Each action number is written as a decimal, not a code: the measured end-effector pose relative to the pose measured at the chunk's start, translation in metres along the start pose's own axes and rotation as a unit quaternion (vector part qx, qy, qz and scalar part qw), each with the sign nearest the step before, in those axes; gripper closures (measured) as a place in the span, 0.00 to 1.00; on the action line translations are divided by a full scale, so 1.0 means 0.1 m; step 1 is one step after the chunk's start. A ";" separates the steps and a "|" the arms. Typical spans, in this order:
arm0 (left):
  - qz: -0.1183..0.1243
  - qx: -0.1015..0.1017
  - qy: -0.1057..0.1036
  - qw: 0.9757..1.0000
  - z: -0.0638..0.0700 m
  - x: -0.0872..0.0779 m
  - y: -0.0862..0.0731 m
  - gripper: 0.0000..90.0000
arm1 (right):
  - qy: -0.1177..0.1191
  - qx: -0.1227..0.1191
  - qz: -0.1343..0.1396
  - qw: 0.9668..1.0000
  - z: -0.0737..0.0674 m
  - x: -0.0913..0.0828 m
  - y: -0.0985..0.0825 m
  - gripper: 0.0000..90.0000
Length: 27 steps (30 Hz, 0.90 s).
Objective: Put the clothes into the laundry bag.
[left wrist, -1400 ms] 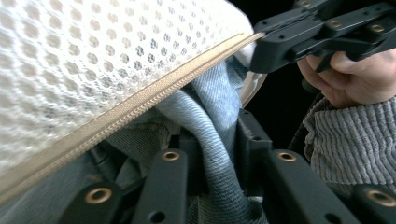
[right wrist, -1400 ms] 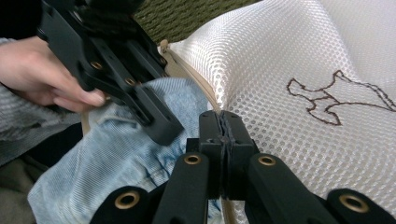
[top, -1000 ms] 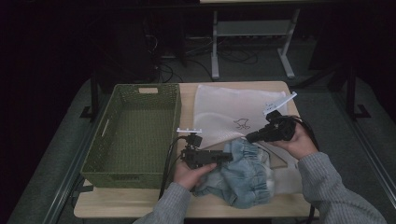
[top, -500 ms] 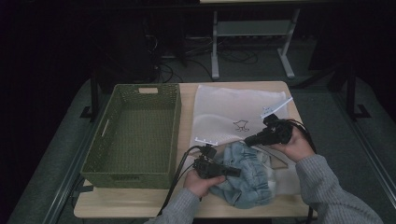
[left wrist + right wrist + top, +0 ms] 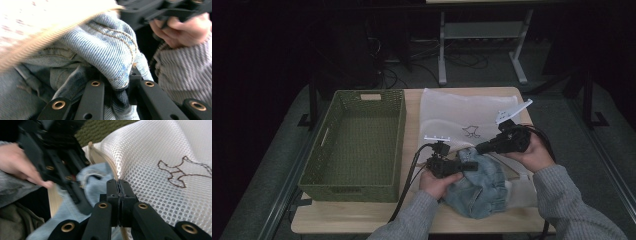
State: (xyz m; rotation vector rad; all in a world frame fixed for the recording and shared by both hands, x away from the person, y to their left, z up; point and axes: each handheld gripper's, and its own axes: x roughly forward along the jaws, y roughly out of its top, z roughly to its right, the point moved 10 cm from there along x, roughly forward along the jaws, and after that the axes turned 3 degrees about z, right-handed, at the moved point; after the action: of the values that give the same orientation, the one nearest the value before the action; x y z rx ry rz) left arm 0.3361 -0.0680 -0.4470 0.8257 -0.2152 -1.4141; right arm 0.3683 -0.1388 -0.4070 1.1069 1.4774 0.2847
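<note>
Your right gripper (image 5: 119, 192) pinches the mesh bag's (image 5: 462, 112) rim to hold its mouth open beside the basket (image 5: 357, 140), while your left gripper (image 5: 117, 87), jaws just closed, clamps the jeans (image 5: 479, 187) at that mouth to feed them in.

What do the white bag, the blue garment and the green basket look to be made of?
Bag: white synthetic mesh, judging by its regular small holes, with a dark stitched animal outline. Garment: faded blue denim, going by the diagonal weave and tan seam stitching. Basket: woven green strands, plastic or dyed fibre; the look leaves that open.
</note>
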 end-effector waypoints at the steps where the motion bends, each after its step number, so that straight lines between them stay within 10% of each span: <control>1: 0.005 -0.002 0.009 1.000 -0.04 0.01 0.00 0.88 | 0.000 0.000 0.002 1.000 -0.01 -0.02 0.01 0.98; 8: 0.008 -0.039 0.017 0.999 -0.22 0.00 -0.18 0.72 | 0.007 0.016 -0.028 0.999 0.05 0.16 -0.22 0.98; 18: -0.036 -0.014 0.047 0.998 -0.21 -0.31 -0.37 0.34 | 0.013 0.025 -0.031 0.999 0.09 0.23 -0.27 0.97; 27: -0.056 -0.034 0.036 0.997 -0.23 -0.13 -0.50 0.35 | 0.013 0.026 -0.037 0.999 0.08 0.30 -0.27 0.98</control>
State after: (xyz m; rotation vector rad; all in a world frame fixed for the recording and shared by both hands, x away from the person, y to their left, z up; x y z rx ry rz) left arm 0.3085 -0.0440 -0.4900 0.8412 -0.0650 -1.4847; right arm 0.3682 -0.1336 -0.4476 1.0906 1.5537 0.2102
